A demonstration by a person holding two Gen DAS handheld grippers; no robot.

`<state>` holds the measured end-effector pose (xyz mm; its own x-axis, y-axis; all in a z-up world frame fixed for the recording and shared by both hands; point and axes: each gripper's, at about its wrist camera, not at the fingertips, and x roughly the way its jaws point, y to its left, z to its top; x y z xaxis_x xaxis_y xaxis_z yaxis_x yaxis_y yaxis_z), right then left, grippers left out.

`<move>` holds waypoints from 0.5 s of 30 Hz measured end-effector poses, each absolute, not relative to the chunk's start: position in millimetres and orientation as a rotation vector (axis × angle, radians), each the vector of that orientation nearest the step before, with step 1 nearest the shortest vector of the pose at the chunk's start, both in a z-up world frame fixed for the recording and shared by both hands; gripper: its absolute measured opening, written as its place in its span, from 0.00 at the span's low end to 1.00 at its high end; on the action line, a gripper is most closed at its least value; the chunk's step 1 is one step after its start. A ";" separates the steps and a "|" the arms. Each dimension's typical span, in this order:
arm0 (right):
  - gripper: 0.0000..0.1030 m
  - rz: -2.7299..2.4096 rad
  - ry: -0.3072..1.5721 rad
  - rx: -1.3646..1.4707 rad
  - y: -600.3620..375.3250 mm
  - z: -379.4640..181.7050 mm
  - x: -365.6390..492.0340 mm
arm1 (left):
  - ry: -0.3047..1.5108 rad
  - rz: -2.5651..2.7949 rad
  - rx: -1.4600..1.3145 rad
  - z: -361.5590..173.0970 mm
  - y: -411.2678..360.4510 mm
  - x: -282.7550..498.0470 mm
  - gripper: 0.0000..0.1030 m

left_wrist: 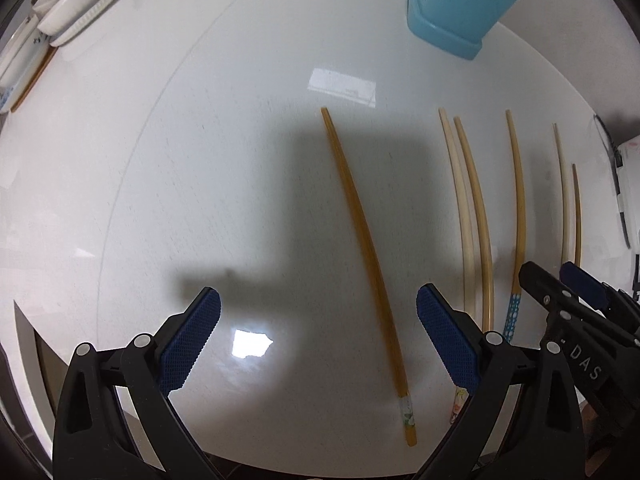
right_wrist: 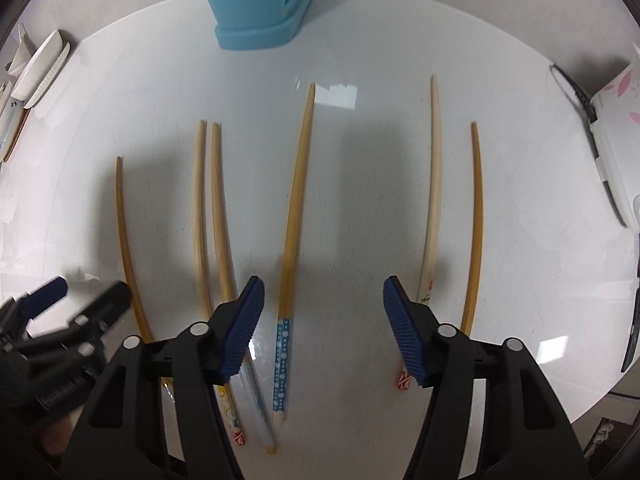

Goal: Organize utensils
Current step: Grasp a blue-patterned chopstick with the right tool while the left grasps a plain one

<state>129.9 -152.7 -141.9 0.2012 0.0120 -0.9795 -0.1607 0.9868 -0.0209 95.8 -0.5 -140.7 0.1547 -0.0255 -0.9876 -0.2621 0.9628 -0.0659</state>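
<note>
Several chopsticks lie side by side on a white round table [left_wrist: 160,160]. My left gripper [left_wrist: 320,336] points down with jaws wide apart. A brown chopstick [left_wrist: 368,248] with a flowered end lies between its fingers, nearer the right pad, untouched. In the right wrist view my right gripper [right_wrist: 324,320] also stands open over a chopstick with a blue dotted end [right_wrist: 292,220], which lies close to the left pad without contact. A blue perforated utensil holder [right_wrist: 256,8] stands at the table's far side, also seen as the holder [left_wrist: 452,12]. Each gripper shows in the other's view: right gripper [left_wrist: 560,284], left gripper [right_wrist: 84,292].
White dishes [left_wrist: 80,4] are stacked at the far left edge, dishes [right_wrist: 40,68]. A white box with pink flowers [right_wrist: 616,120] and a dark cable [right_wrist: 568,84] sit at the right edge. More chopsticks [right_wrist: 434,180] lie right of my right gripper.
</note>
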 end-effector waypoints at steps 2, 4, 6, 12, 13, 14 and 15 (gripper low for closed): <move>0.50 0.126 1.372 -0.121 -152.5 -142.2 133.0 | 1.421 0.178 -0.243 -142.8 -4.0 95.6 0.91; 0.47 0.133 1.383 -0.114 -151.0 -142.4 133.9 | 1.428 0.185 -0.244 -144.3 -5.0 97.7 0.86; 0.45 0.137 1.393 -0.108 -149.9 -143.1 136.2 | 1.431 0.199 -0.241 -144.5 -6.0 98.7 0.80; 0.28 0.145 1.420 -0.093 -146.9 -147.7 140.4 | 1.469 0.194 -0.225 -145.4 -12.0 105.3 0.63; 0.24 0.144 1.423 -0.092 -146.4 -149.2 141.8 | 1.473 0.195 -0.218 -145.0 -13.6 106.7 0.59; 0.22 0.146 1.429 -0.087 -146.3 -150.6 142.9 | 1.476 0.193 -0.211 -143.7 -14.0 107.4 0.56; 0.20 0.146 1.433 -0.084 -146.1 -152.2 143.3 | 1.479 0.190 -0.208 -142.8 -15.1 108.0 0.49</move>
